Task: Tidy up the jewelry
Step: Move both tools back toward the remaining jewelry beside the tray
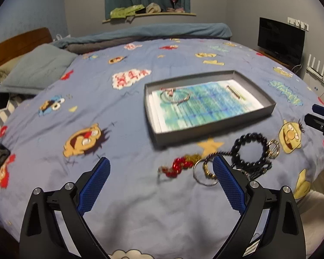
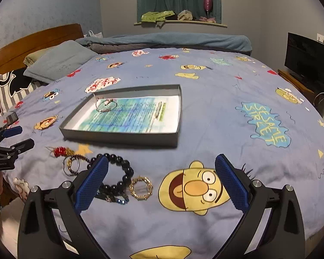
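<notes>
Currently both grippers hover over the bedspread point(image 2: 205, 99), empty. Left gripper point(image 1: 161, 166): fingers wide apart, w/ loose jewelry just right of centre. Right gripper point(image 2: 162, 164): fingers wide apart, black bead bracelet point(image 2: 118, 177) by its left finger. Gold ring bracelet point(image 2: 141, 187) lies just right of the beads; red bead piece point(image 2: 59, 151) further left. Grey tray point(image 2: 123, 137) sits beyond, holding a thin bangle point(image 2: 105, 105) at far left and a bar-shaped piece point(image 2: 159, 109) at right.
</notes>
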Demonstrator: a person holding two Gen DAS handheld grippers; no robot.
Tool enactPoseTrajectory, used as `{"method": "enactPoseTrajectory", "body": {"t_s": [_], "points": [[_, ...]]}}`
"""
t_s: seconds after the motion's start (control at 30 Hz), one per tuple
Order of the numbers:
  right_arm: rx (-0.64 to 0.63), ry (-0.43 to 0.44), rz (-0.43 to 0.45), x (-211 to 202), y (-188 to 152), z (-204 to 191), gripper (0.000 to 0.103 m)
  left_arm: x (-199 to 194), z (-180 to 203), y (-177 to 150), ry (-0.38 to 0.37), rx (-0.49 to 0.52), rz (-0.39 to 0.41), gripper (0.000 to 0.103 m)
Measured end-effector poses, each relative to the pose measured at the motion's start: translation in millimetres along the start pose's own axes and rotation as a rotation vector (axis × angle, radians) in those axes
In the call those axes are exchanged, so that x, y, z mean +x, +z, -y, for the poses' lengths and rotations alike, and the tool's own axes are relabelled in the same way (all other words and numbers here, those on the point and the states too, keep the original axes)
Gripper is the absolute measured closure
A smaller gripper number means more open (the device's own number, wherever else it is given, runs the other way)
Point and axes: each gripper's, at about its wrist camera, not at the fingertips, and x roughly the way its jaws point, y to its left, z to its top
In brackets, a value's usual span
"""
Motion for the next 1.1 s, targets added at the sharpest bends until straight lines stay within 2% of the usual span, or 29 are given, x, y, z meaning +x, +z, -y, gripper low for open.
{"method": "enactPoseTrajectory", "body": {"t_s": [0.17, 0.57, 0.83, 0.93, 1.0, 1.1], "points": [[-0.007, -0.01, -0.027, 11.3, -13.8, -2.7, 0.005, 13.8, -2.7, -11.5, -0.02, -0.031, -0.026, 0.008], [0.012, -0.033, -0.097, 45.8, -38.5, 1.7, 0.005, 42.9, -3.5, -23.3, -0.01, -0.013, -0.064, 0.008], [0.001, -0.041, -0.123, 61.2, -47.7, 1.9, 0.005, 55.5, -10.5, -23.1, -0.033, -0.005, -0.052, 0.011], [0.0, -0.028, -0.132, 65.3, -52.4, 1.1, 0.005, 58.0, -12.3, -22.9, -0.058, -0.004, -0.052, 0.021], [-0.002, -0.025, -0.135, 66.4, -53.8, 1.3, 0.005, 63.3, -10.8, -24.6, -0.071, 0.006, -0.07, 0.023], [-0.004, -0.016, -0.141, 67.3, -55.9, 1.8, 0.005, 68.4, -9.6, -26.3, -0.075, 0.025, -0.083, 0.034]]}}
